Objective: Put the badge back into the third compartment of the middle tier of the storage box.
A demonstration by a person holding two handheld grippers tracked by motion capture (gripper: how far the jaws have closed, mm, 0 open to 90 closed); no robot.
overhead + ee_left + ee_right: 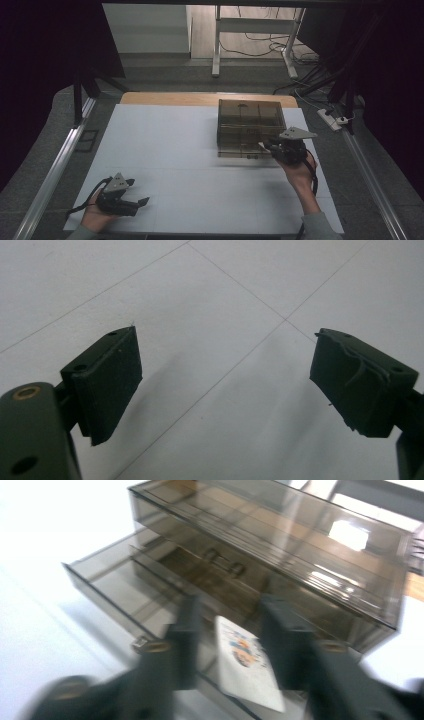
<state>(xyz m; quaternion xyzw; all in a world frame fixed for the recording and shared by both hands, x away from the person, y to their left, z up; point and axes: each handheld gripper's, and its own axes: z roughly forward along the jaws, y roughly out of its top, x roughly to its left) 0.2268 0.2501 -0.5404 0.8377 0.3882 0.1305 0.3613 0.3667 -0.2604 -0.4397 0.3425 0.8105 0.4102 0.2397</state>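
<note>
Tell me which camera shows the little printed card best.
The right gripper view: the printed card lies close up between the right gripper jaws, over the smoky plastic drawer box's open drawer. The high view is too distant to show it; the left gripper view faces table.

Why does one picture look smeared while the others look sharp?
Right gripper view: motion blur smears the jaws and the card between them; glare patches sit on the smoky box. Left gripper view: crisp, with soft jaw shadows on the white table. High view: dim, dark at both sides.
</note>
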